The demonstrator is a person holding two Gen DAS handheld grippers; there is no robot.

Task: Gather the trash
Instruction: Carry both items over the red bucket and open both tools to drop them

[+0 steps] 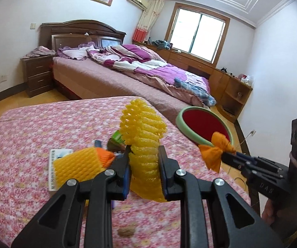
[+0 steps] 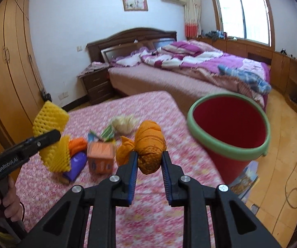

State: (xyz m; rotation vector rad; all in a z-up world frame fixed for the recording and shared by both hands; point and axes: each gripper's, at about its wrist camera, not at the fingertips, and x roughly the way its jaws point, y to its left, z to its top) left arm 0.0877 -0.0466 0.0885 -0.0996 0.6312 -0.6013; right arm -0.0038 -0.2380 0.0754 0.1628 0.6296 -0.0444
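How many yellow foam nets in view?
2. One yellow foam net is clamped in the left gripper; the other yellow foam net lies on the floral mattress, left of it. More may be hidden under the pile.

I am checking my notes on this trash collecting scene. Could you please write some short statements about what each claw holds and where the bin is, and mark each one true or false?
1. The left claw is shut on a yellow foam net. True.
2. The right claw is empty. False: it is shut on an orange mesh bundle.
3. The red bin has a green rim. True.
4. The orange mesh bundle already lies inside the red bin. False: it is held in the right claw, outside the bin.
5. An orange box lies on the flowered pink cover. True.
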